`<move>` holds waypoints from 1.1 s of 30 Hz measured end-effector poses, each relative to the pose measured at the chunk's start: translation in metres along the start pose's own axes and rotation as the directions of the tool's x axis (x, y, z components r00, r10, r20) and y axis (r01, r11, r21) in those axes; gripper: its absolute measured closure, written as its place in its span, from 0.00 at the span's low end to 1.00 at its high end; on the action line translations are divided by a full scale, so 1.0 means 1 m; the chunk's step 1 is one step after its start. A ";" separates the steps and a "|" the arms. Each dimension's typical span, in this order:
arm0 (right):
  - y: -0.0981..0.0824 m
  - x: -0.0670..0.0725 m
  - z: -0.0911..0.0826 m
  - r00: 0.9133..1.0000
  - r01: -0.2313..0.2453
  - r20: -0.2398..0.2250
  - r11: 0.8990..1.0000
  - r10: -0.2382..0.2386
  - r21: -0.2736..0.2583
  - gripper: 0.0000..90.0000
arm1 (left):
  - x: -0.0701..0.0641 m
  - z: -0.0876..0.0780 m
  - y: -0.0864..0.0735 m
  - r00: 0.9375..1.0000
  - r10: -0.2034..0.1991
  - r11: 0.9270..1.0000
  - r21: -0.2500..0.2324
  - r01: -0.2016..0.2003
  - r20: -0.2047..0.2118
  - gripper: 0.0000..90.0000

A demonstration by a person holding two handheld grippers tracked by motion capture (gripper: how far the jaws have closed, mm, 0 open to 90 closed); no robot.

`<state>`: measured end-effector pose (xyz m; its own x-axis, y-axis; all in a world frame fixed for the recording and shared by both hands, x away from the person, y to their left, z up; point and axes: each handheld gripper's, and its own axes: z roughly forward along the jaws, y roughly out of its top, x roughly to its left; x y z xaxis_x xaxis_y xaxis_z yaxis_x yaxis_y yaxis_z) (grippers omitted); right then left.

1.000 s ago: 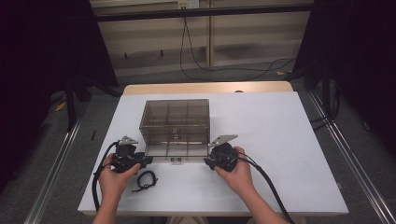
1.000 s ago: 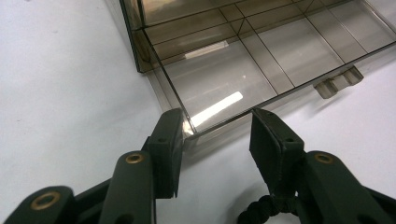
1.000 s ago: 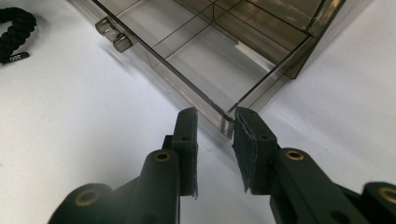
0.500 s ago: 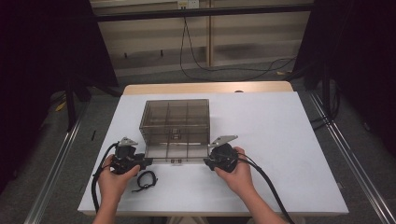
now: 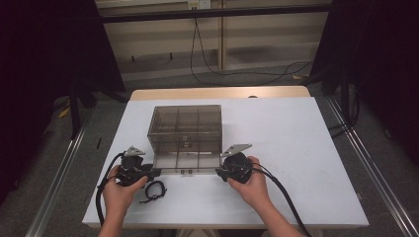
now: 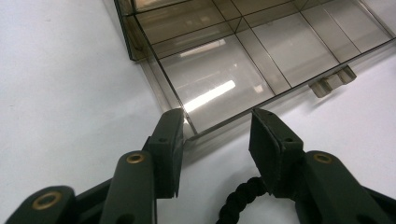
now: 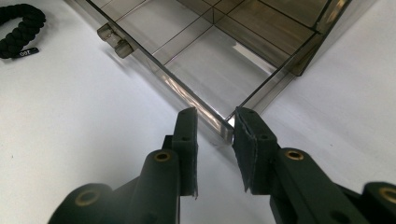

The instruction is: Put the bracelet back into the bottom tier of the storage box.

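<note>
Smoke-tinted clear plastic compartment box (image 5: 185, 136) sits on the white table (image 5: 306, 148), its hinged lid folded down flat toward the person. Each gripper is at one near corner of that lid.

Left gripper (image 6: 217, 140): jaws spread. The lid's corner lies in the gap; the jaw on the left of this view touches the corner edge, while the other stands apart from the plastic. No pinch.

Right gripper (image 7: 215, 128): jaws partly closed, the opposite lid corner between them. Both pads sit very close to the plastic (contact cannot be confirmed from this view), so whether it is pinching cannot be told.

Black braided cord bracelet (image 7: 21, 29) lies on the table, well off to the left of the right jaws and just below the left jaws (image 6: 238, 198).

Handling, judged: the box is likely light and rigid, with thin walls and glossy, slippery faces. The lid will probably flex if lifted by one corner, and the hinge may be brittle. Best hold: pads across the lid's thin front edge near both corners, raised evenly; the two small latch tabs (image 7: 114, 39) on that edge are an alternative.

Writing: a small white tag on the bracelet carries print, perhaps "200" read upside down; not certain. No brand is visible on the box.
</note>
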<state>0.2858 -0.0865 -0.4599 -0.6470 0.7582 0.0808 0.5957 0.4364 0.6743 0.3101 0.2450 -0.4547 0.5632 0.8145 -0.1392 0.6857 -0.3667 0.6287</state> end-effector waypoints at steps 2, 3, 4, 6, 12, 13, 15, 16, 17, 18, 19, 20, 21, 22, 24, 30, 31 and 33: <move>0.000 0.001 0.000 1.000 -0.001 0.001 1.000 0.001 0.001 0.79 | 0.000 0.000 0.000 1.000 0.003 1.000 0.000 -0.003 0.000 0.62; 0.000 0.001 0.000 1.000 -0.003 0.001 1.000 0.003 0.003 0.78 | 0.000 -0.001 -0.001 1.000 0.002 1.000 0.004 -0.002 0.000 0.62; -0.001 0.001 0.000 1.000 0.003 0.001 1.000 -0.003 0.001 0.78 | 0.000 -0.001 -0.001 1.000 0.000 1.000 0.000 0.000 0.003 0.62; -0.002 0.001 0.000 1.000 -0.004 -0.008 1.000 0.004 -0.003 0.78 | 0.000 -0.001 -0.001 1.000 0.001 1.000 0.003 -0.001 0.006 0.62; -0.003 0.001 -0.002 1.000 -0.011 -0.012 1.000 0.011 0.003 0.78 | -0.001 -0.002 -0.002 1.000 0.002 1.000 0.007 -0.002 0.005 0.61; -0.003 0.001 -0.002 1.000 -0.011 -0.013 1.000 0.011 0.004 0.78 | -0.001 -0.002 -0.003 1.000 0.003 1.000 0.007 -0.003 0.003 0.61; -0.003 0.001 -0.002 1.000 -0.009 -0.014 1.000 0.009 0.004 0.78 | -0.002 -0.003 -0.003 1.000 0.003 1.000 0.005 -0.003 0.004 0.61; -0.003 0.001 -0.002 1.000 -0.009 -0.016 1.000 0.009 0.004 0.78 | -0.002 -0.003 -0.003 1.000 0.003 1.000 0.006 -0.003 0.004 0.61; -0.003 0.001 -0.002 1.000 -0.010 -0.017 1.000 0.010 0.003 0.78 | -0.002 -0.003 -0.003 1.000 0.000 1.000 0.006 0.000 0.006 0.61; -0.003 0.001 -0.002 1.000 -0.008 -0.019 1.000 0.008 0.003 0.78 | -0.002 -0.003 -0.003 1.000 -0.007 1.000 0.002 0.007 0.008 0.61; -0.003 0.001 -0.003 1.000 -0.011 -0.020 1.000 0.011 0.003 0.78 | -0.002 -0.003 -0.004 1.000 -0.010 1.000 0.000 0.010 0.010 0.61; -0.003 0.001 -0.003 1.000 -0.012 -0.022 1.000 0.012 0.002 0.78 | -0.002 -0.003 -0.004 1.000 -0.009 1.000 0.000 0.009 0.009 0.61; -0.004 0.001 -0.003 1.000 -0.011 -0.024 1.000 0.011 -0.001 0.78 | -0.002 -0.003 -0.004 1.000 -0.008 1.000 0.001 0.008 0.009 0.62; -0.004 0.001 -0.003 1.000 -0.011 -0.024 1.000 0.011 -0.003 0.78 | -0.001 -0.004 -0.004 1.000 -0.001 1.000 0.007 0.001 0.009 0.61; -0.004 0.002 -0.003 1.000 -0.014 -0.028 1.000 0.014 -0.001 0.78 | -0.002 -0.004 -0.004 1.000 -0.001 1.000 0.003 0.001 0.008 0.61; -0.004 0.002 -0.004 0.999 -0.011 -0.037 1.000 0.011 0.002 0.78 | -0.002 -0.004 -0.005 1.000 -0.002 1.000 0.002 0.002 0.008 0.61; -0.005 0.002 -0.004 0.999 -0.010 -0.039 1.000 0.010 0.003 0.78 | -0.003 -0.004 -0.005 1.000 -0.004 1.000 0.002 0.004 0.009 0.61; -0.005 0.002 -0.004 0.999 -0.009 -0.040 1.000 0.009 0.001 0.78 | -0.003 -0.004 -0.005 1.000 -0.003 1.000 0.006 0.003 0.010 0.61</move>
<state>0.2796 -0.0892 -0.4601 -0.6600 0.7423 0.1160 0.6021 0.4302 0.6726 0.3029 0.2466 -0.4542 0.5659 0.8111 -0.1482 0.6901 -0.3675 0.6235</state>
